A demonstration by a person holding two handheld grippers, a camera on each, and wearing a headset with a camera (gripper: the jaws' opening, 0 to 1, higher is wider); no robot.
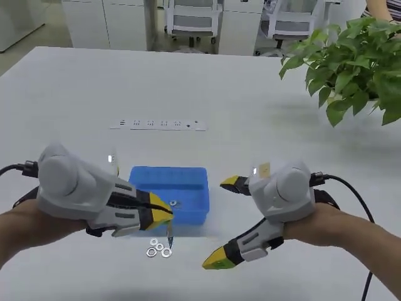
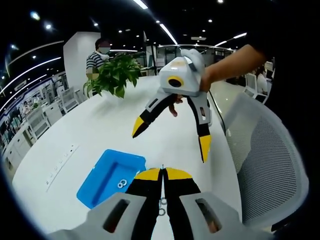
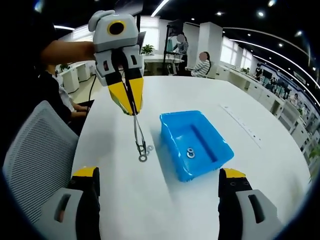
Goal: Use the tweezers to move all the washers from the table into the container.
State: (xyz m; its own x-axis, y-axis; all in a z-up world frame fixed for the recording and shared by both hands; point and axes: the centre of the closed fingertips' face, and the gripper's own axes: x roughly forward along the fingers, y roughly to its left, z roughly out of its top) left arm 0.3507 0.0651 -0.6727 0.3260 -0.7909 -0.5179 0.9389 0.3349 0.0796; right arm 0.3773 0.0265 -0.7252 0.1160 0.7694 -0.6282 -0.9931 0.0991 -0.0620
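Left tongs around tweezers by washers

My head view looks down on the desk from above; the two gripper views sit low, facing each other, both catching the blue container close.

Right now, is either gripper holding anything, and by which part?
Left gripper holds the tweezers by their top end; right gripper is open and empty.

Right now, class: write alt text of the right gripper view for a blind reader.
The left gripper points tweezers down at washers on the table, beside a blue container with more inside. The right gripper has its jaws open below.
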